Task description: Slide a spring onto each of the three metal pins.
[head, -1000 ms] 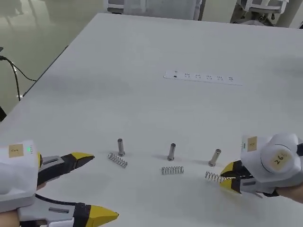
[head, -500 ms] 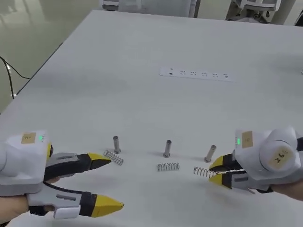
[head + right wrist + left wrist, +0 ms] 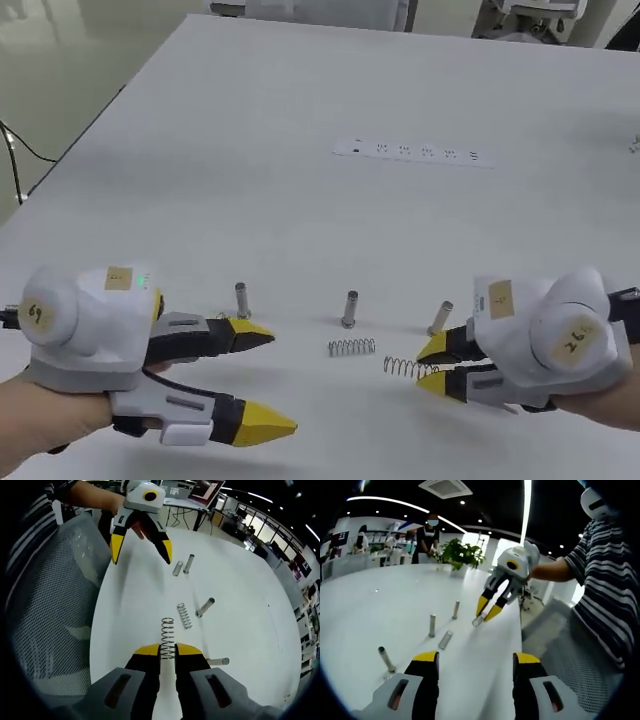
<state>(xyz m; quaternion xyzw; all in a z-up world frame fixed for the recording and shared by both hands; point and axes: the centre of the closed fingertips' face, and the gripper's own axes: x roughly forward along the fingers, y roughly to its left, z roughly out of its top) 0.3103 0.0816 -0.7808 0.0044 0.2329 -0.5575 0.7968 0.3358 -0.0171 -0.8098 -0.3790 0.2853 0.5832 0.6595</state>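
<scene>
Now right tool pinched narrow on one end of spring; free end sticks out ahead of tips, likely so open coil can meet pin top. Just beyond tips stands nearest pin, upright, bare, apart from spring. Left tool spread wide, holding nothing, hovering beside far pin, probably ready to steady or fetch. Also bare: middle pin. Between tools, second spring lies on table. Judgement: no pin loaded yet.

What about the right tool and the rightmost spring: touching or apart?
Touching. The right gripper view shows the right tool shut on the spring, coils pinched between its yellow tips.
</scene>
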